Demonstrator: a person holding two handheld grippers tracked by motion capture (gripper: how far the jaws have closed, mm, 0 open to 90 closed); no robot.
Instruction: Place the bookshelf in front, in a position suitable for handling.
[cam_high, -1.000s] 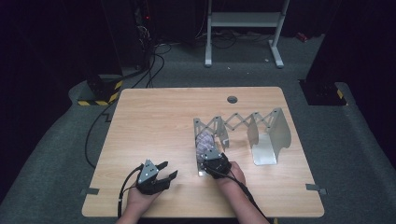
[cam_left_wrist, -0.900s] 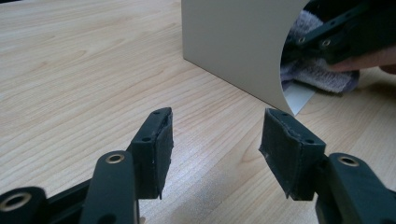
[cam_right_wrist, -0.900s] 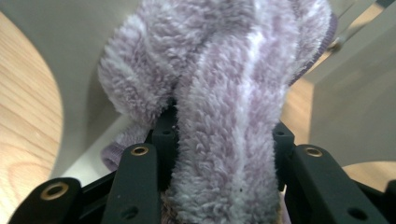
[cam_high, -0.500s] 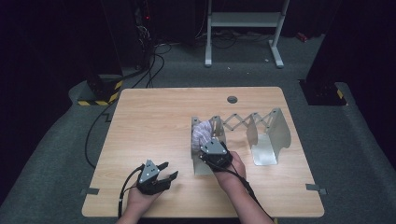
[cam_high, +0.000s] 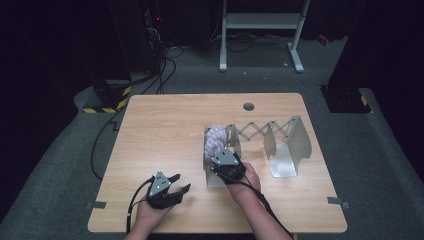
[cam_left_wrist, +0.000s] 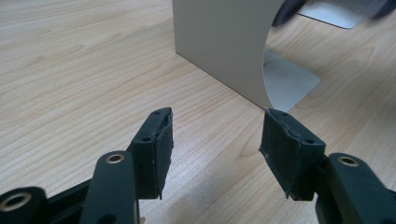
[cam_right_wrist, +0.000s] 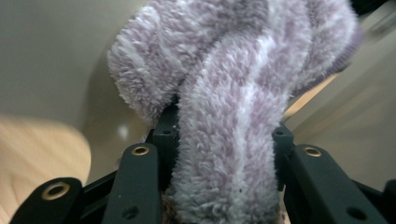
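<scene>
Gripping a fuzzy lilac sock (cam_right_wrist: 233, 107), the right gripper (cam_high: 226, 161) has its jaws pressed into the pile on both sides, so the hold looks firm. From above, the sock (cam_high: 216, 139) bulges just ahead of that gripper, in the leftmost bay of the metal rack (cam_high: 285, 150), between the first two dividers; whether it rests on the rack's floor or hangs free I cannot tell. The remaining bays, out to the right of the gripper, look bare. The left gripper (cam_high: 172, 186) sits well off to the left on the table (cam_high: 165, 125), jaws spread with nothing between them, pointing at the nearest rack plate (cam_left_wrist: 219, 46). My guess is the work is at an early stage: one sock is in hand at the rack, neither clearly settled nor clearly out. Letting go or lifting clear is what remains.
</scene>
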